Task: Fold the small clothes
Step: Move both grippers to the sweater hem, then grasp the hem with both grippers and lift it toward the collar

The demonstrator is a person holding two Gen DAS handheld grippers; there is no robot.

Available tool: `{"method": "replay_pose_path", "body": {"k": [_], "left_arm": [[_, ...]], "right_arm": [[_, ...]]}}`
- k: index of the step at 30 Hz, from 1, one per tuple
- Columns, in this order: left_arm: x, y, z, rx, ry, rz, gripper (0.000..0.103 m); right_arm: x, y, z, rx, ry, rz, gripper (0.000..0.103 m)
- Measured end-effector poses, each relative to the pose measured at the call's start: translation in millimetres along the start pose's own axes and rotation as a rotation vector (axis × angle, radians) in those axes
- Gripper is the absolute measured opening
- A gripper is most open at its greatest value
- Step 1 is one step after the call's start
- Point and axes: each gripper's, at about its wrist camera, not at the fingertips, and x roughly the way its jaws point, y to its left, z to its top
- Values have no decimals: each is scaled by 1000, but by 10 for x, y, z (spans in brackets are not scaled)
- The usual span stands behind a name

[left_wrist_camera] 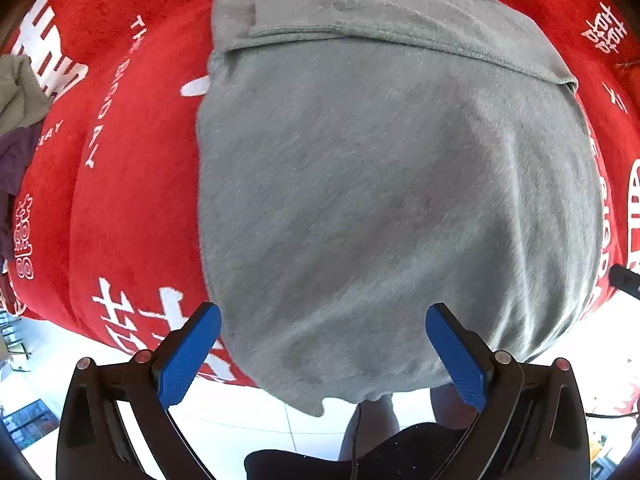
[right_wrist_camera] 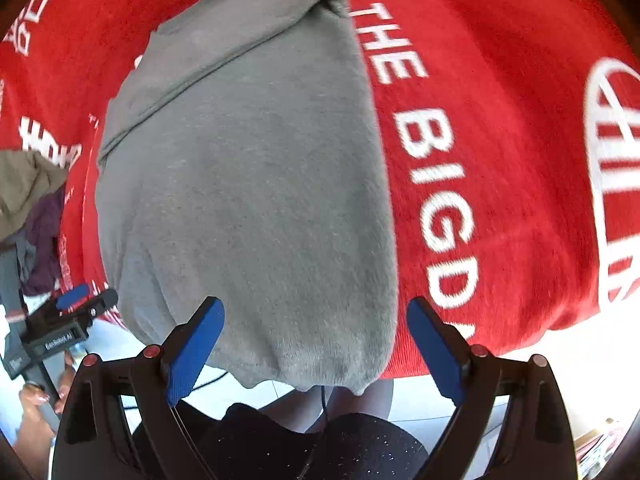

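Left wrist view showed my left gripper (left_wrist_camera: 322,354) closest to me, its two blue pads spread wide apart and holding nothing. Under it I saw a person's dark lap and bare knees, so I judged they sat right at the table edge. Just past the pads lay the soft grey cotton T-shirt (left_wrist_camera: 380,200). Its bottom hem hung a little over the near edge of the fuzzy red cloth with white letters (left_wrist_camera: 132,220). I thought the hem was left there so my grippers could pinch it easily.

In the right wrist view my right gripper (right_wrist_camera: 316,346) was wide open too and empty, over the same hem. The other gripper showed off to the side.

Farther up, both sides of the shirt looked tucked in, with a sleeve folded flat across the top. That made a long neat shape. So I guessed the next fold would bring the hem up to the collar.

Far off at the side sat a messy pile of other clothes (left_wrist_camera: 18,128), likely waiting.
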Motion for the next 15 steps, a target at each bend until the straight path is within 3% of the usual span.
{"method": "replay_pose_path", "body": {"k": [4,9,15], "left_arm": [[49,193,-142,1,-36,-4,103],[212,455,-326,-23,-14,-57,103],[429,641,-511,-49,27,-256,103]], "right_arm": [[-30,-72,-173,31,-25,11,94],[19,-197,-336,32,-23,38,94],[247,-366,-386,27,54,184,94]]}}
